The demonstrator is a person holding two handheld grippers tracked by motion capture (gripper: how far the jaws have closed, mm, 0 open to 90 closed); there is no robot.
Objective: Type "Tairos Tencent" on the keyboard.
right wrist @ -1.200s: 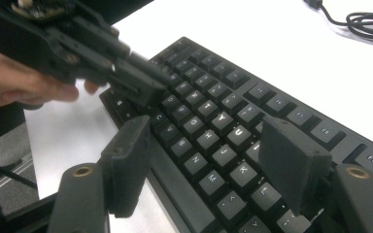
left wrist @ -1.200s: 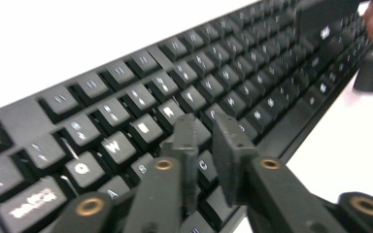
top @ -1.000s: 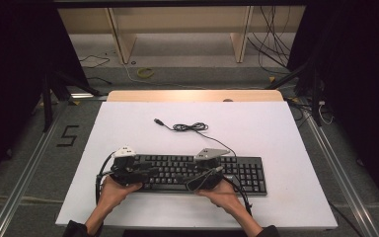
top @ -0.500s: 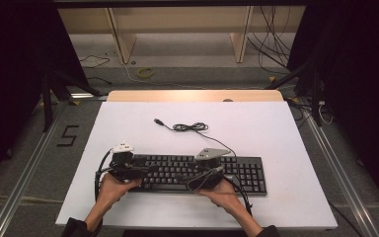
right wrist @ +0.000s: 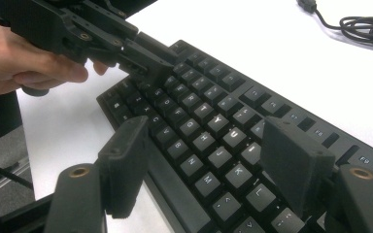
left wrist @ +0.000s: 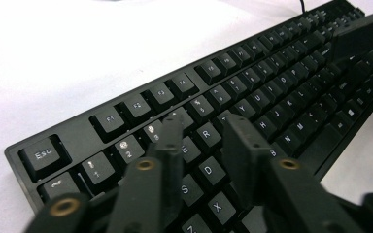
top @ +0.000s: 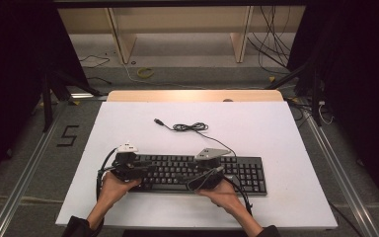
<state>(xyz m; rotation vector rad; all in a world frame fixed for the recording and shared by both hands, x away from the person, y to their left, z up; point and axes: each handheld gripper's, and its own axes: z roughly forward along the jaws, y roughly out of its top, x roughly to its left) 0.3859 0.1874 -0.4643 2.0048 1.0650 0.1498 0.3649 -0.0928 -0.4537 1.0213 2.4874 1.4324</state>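
A black keyboard (top: pixel 246 173) lies along the near part of the white table (top: pixel 276 128). Its cable (top: pixel 190 127) is coiled behind it and ends in a loose USB plug (top: pixel 157 120). My left gripper (top: pixel 147 171) hovers low over the keyboard's left end. Its jaws have just been closing and stand a narrow gap apart above the E, R and D keys (left wrist: pixel 204 124), with nothing held between them. My right gripper (top: pixel 191 174) hangs over the middle keys, wide open (right wrist: pixel 206 131) above the letter rows (right wrist: pixel 209 121). It faces the left gripper (right wrist: pixel 145 63).
A wooden strip (top: pixel 192 95) runs along the table's far edge, with a shelf frame (top: pixel 177 34) behind it. Loose cables (top: pixel 271 44) lie on the floor. Metal rails (top: pixel 27 173) flank the table. White tabletop lies open beyond and to the right of the keyboard.
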